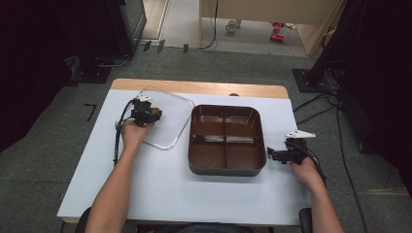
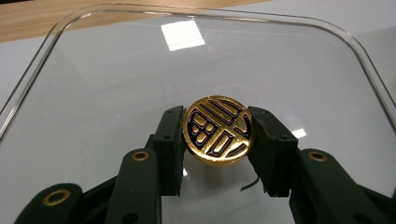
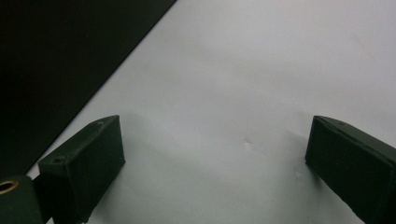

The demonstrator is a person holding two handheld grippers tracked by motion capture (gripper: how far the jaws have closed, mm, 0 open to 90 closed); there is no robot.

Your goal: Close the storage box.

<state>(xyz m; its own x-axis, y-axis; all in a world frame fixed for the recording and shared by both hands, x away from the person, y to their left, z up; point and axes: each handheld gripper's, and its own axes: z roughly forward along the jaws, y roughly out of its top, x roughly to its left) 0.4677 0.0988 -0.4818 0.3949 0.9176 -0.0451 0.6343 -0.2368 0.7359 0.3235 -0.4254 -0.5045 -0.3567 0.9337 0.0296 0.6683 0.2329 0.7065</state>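
The left gripper (image 2: 218, 135) pinches the gold knob (image 2: 218, 129) of a clear lid (image 1: 163, 121) lying flat just left of the brown tray (image 1: 227, 167). By the look of it the lid is gripped but not yet lifted onto the tray. The right gripper (image 3: 215, 154) rests spread and empty, right of the tray.

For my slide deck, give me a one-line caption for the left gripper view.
Left gripper fingers clamped on the gold knob of a clear lid.
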